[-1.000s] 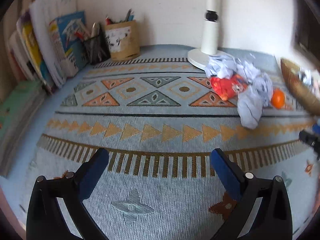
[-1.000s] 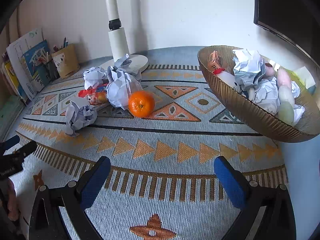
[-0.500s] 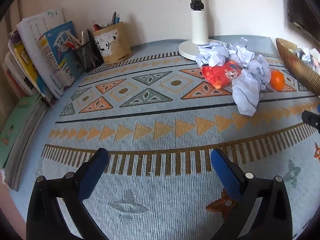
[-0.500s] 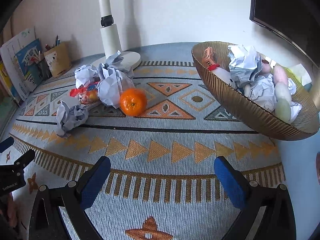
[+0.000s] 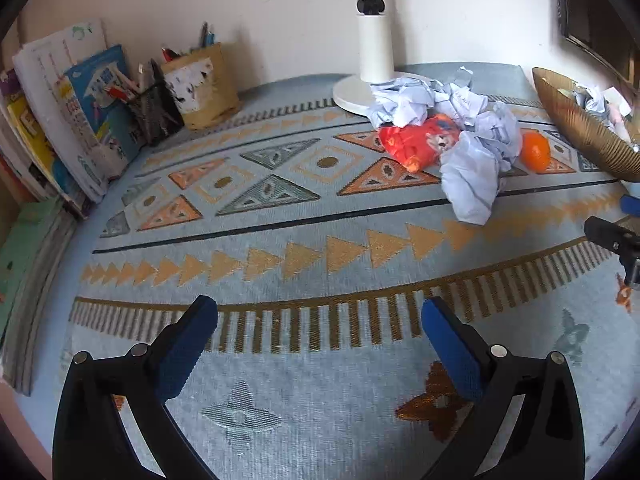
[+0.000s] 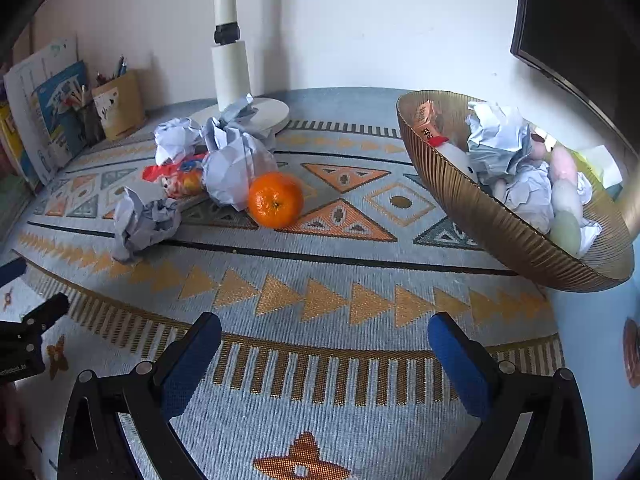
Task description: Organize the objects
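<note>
Litter sits in a heap toward the far middle of the table (image 6: 320,380), at the foot of the lamp base (image 6: 256,114): several crumpled paper balls, a red snack packet (image 5: 420,142) and a tangerine (image 6: 275,199). My right claw (image 6: 325,354) and my left claw (image 5: 320,334) both hang wide and empty over the near edge of the table. The gold bowl (image 6: 500,220) at the right edge already holds paper and other bits, so I judge the heap belongs there.

The loose paper ball (image 6: 140,220) lies nearest the near edge, apart from the rest, and I would take it first. I should come down over it with the fingers straddling its middle and close gently, since it will crush and could slip free.

The packet is the one thing with a clear long axis: it lies roughly parallel to the far edge, partly buried under paper. The tangerine is round and may roll, its stem dimple facing the near edge.
</note>
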Available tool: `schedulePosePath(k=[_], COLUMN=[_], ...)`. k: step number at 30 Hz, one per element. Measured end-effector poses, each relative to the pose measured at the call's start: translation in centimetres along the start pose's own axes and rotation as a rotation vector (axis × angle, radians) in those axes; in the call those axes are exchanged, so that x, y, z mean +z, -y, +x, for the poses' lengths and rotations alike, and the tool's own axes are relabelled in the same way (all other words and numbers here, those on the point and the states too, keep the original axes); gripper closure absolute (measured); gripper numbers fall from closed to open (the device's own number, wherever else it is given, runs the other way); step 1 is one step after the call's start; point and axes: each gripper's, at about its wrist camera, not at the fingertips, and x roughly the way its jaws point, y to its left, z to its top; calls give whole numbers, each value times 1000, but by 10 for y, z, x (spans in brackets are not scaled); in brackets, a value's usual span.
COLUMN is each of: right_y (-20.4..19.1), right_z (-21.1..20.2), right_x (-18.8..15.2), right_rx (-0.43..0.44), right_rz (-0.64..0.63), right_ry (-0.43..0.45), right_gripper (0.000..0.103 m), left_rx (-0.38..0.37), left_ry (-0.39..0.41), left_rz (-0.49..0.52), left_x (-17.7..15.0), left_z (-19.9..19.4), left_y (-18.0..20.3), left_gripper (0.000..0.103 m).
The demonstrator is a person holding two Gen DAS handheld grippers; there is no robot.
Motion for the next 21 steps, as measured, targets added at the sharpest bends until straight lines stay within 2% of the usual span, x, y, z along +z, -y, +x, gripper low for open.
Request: schedulePosePath(k=[1,3,4,5,6,10,11,12,13,15,16,19,21], right_y=[1,1,1,0,0,4,6,7,9,14,16,15,0], right_z=[-1,2,5,5,4,2,4,5,8,18,16,14,17], right_x=[0,1,1,1,1,1,1,2,2,5,8,29,51], right_rx=[8,11,12,12,11,25,33,39,53,114,127,249,250], right_rz=[5,12,11,11,14,36,46,53,62,84,95,159,133], right_ry=[3,-9,-23,-28,-23,-14,-24,-31,-48,-131,-128,-147,-112], right_gripper=[0,0,0,0,0,0,0,0,0,0,0,0,0], left_rx=[-55,-250,-323,-390,-425,-424,-414,-353,-323,-343,-334,-276,-246], left_ry=[-20,-47,-58,-75,-90,-135,-130,-104,-104,-74,-54,-10,20], left_rz=[-36,-152,-189,-220,-244,-206,-183,-149,-124,-111,-104,-149,-207], left_x=[4,18,24,32,40,73,77,79,80,74,69,49,31], left_z=[1,3,5,11,17,46,50,49,50,40,34,15,6], left_y=[-2,-5,-4,-1,4,40,51,60,66,63,59,28,-1], left_gripper=[1,1,1,1,1,4,24,54,57,61,61,61,61])
